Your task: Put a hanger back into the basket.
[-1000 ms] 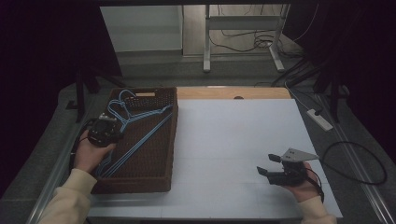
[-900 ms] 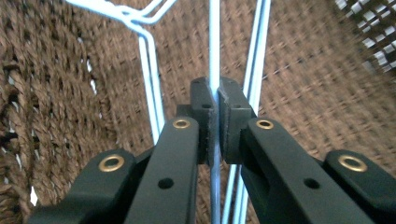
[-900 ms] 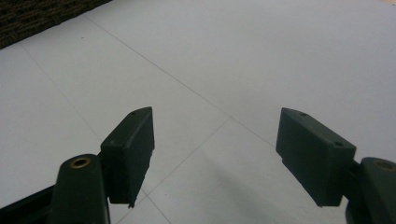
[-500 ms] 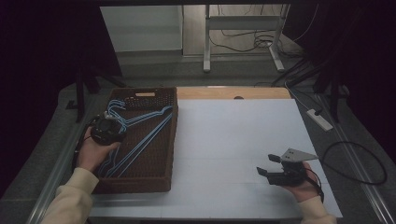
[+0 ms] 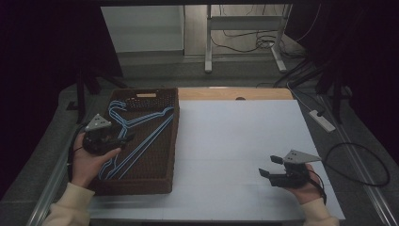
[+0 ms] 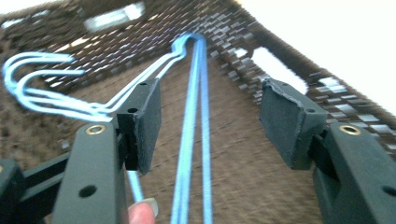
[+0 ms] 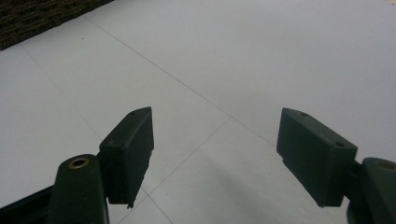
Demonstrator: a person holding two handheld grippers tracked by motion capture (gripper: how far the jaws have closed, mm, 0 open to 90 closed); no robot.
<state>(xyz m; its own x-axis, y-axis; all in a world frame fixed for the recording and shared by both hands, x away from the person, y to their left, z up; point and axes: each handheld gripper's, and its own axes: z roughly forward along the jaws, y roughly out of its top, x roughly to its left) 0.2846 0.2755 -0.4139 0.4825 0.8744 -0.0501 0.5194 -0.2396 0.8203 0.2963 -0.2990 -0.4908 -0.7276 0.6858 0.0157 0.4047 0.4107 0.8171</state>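
Several light-blue wire hangers (image 5: 136, 136) lie in a dark brown woven basket (image 5: 160, 181) at the table's left. My left gripper (image 5: 123, 139) hovers over the basket's left side, open. In the left gripper view, its jaws straddle the straight blue wires of the hangers (image 6: 194, 135), with the hooks (image 6: 32, 88) to the left. The left gripper (image 6: 210, 121) grips nothing. My right gripper (image 5: 269, 167) is open low over the white table surface (image 5: 235, 141) near the front right; the right gripper (image 7: 215, 149) has only bare white surface between its pads.
The basket's far wall has a handle slot (image 5: 146, 95). A strip of wooden tabletop (image 5: 235, 93) shows beyond the white sheet. A power strip (image 5: 322, 120) and cables lie on the floor to the right. A table frame (image 5: 244, 28) stands behind.
My left gripper has shifted toward me and down over the basket's left side and turned so its jaws point right across the hangers. The right gripper stayed put.
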